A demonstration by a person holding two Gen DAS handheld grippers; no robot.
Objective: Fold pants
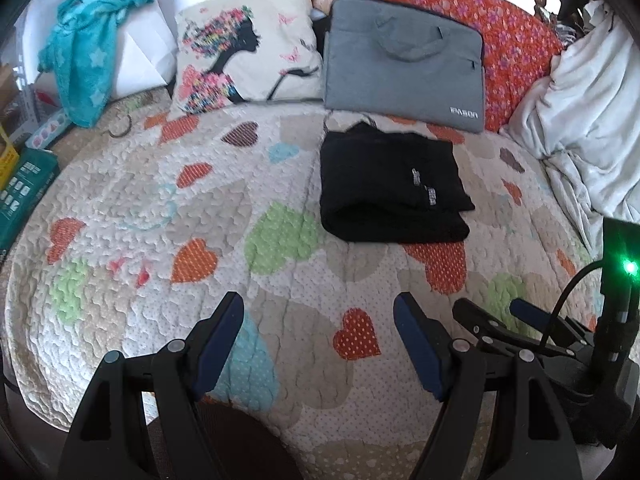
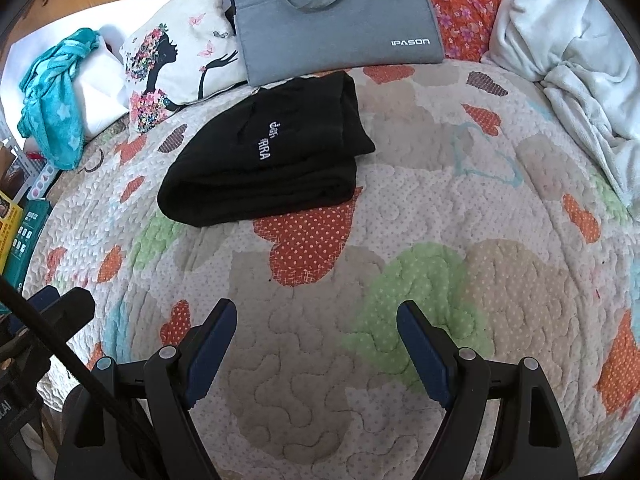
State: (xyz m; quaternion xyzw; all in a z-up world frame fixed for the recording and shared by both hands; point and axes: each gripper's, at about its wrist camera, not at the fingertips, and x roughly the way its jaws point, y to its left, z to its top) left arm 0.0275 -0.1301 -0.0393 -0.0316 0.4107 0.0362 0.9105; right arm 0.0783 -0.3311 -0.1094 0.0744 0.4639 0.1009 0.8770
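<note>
The black pants [image 1: 390,184] lie folded into a compact rectangle on the heart-patterned quilt [image 1: 160,200], white lettering facing up. They also show in the right wrist view [image 2: 272,160], just in front of a grey laptop bag. My left gripper [image 1: 320,316] is open and empty, hovering over the quilt well short of the pants. My right gripper [image 2: 316,320] is open and empty too, over the quilt [image 2: 480,200] near the front edge; it also shows at the lower right of the left wrist view [image 1: 500,312].
A grey laptop bag [image 1: 404,68] leans at the back beside a printed pillow [image 1: 244,48]. A teal towel [image 1: 88,40] hangs at the far left. A white blanket [image 1: 592,112] is heaped on the right. Boxes [image 1: 24,184] stand at the left edge.
</note>
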